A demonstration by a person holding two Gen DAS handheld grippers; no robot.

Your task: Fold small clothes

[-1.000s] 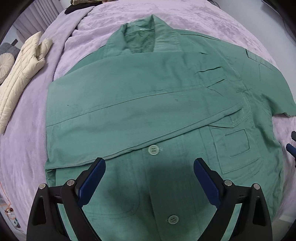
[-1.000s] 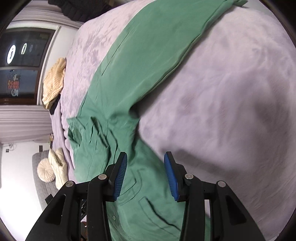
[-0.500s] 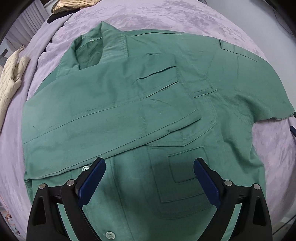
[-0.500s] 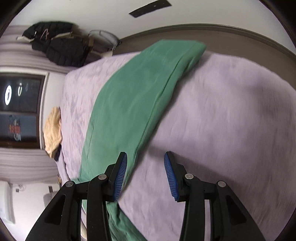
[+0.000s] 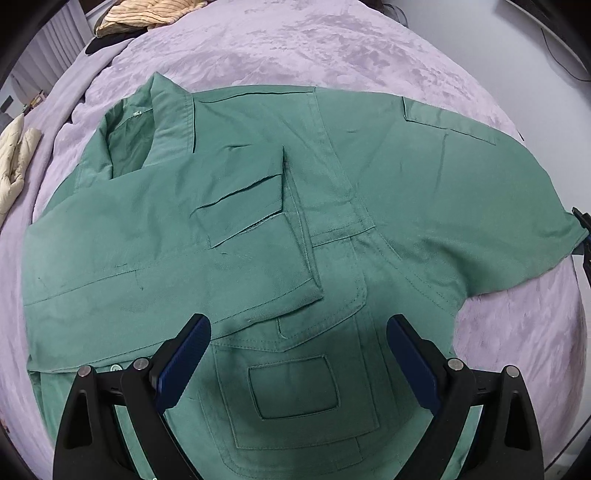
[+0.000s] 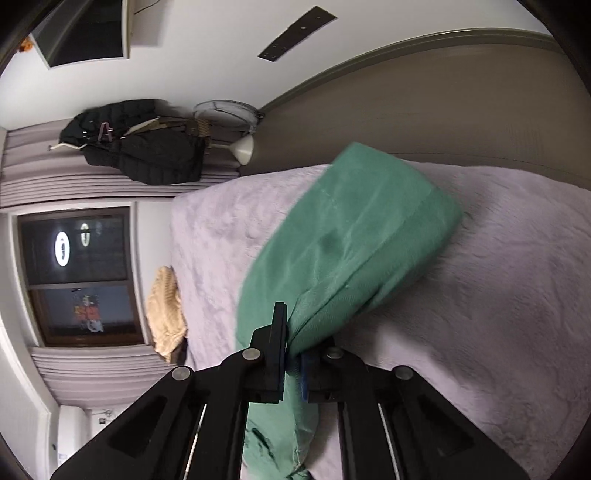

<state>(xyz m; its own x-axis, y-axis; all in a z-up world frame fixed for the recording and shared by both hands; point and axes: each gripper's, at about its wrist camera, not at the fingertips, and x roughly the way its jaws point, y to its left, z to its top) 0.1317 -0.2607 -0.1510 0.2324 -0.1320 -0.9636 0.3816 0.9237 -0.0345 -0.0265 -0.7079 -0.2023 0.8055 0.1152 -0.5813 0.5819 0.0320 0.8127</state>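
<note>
A green button-up shirt lies front-up on the lilac bed cover, collar at the far left, one sleeve folded across its chest. My left gripper is open and empty, hovering over the shirt's lower pocket. The other sleeve stretches right, where my right gripper shows at the frame edge. In the right wrist view my right gripper is shut on that green sleeve, which hangs lifted off the bed.
A cream quilted garment lies at the left of the bed. A tan knitted garment lies at the far edge, also in the right wrist view. A headboard, dark jackets and a window stand beyond.
My right gripper has swung along the sleeve to its end and closed on it. My left gripper has drifted right over the shirt, from the button placket to the pocket, staying open.
</note>
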